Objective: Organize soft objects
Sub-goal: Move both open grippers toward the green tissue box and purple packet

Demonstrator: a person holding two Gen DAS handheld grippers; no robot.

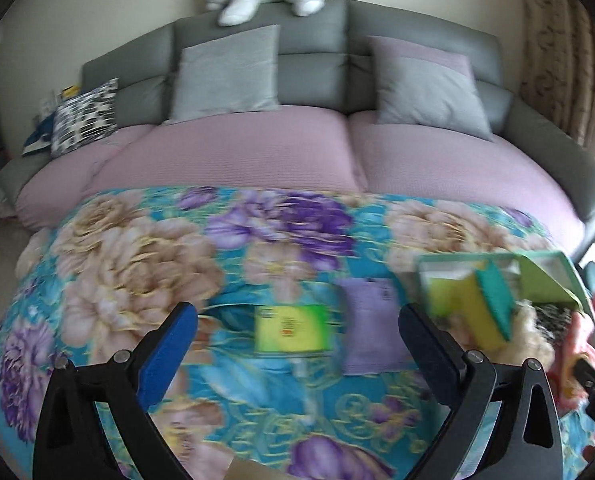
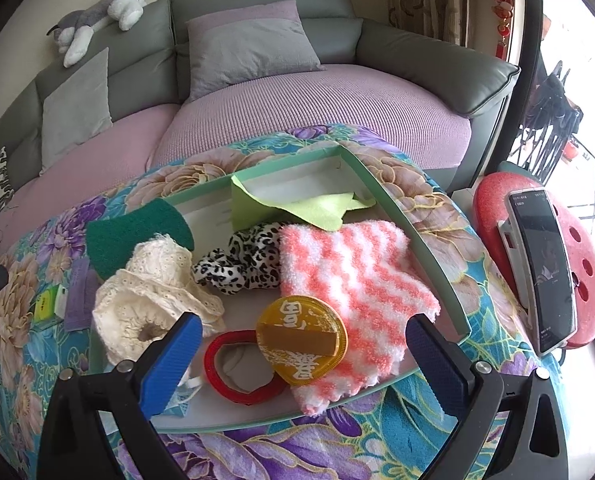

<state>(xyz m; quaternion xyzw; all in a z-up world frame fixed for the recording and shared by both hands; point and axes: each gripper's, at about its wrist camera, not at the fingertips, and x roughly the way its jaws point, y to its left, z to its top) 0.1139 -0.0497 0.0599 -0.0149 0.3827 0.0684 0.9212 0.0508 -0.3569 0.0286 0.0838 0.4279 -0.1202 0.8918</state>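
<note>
Listing what we find in the shallow green tray (image 2: 437, 264) on the floral blanket (image 2: 429, 204):

- pink-and-white striped fuzzy cloth (image 2: 349, 280), lying flat at the right side;
- round amber lid (image 2: 301, 338) with white characters, resting on that cloth's near corner and overlapping a red ring (image 2: 217, 368);
- leopard-print scrunchie (image 2: 245, 260), mid-tray;
- cream lace scrunchie (image 2: 157, 300), left, partly over a yellow-and-green scouring sponge (image 2: 133, 232) (its yellow side shows in the left view (image 1: 473, 304));
- lime-green cloth (image 2: 297, 204), draped over the far part.

Outside the tray, on the blanket, we note a yellow-green packet (image 1: 291, 328) and a lilac packet (image 1: 371, 328), just beside each other.

Our left gripper (image 1: 297, 352) stands wide apart over the packets, holding nothing. Our right gripper (image 2: 303, 364) stands equally spread over the tray's near edge, empty.
</note>
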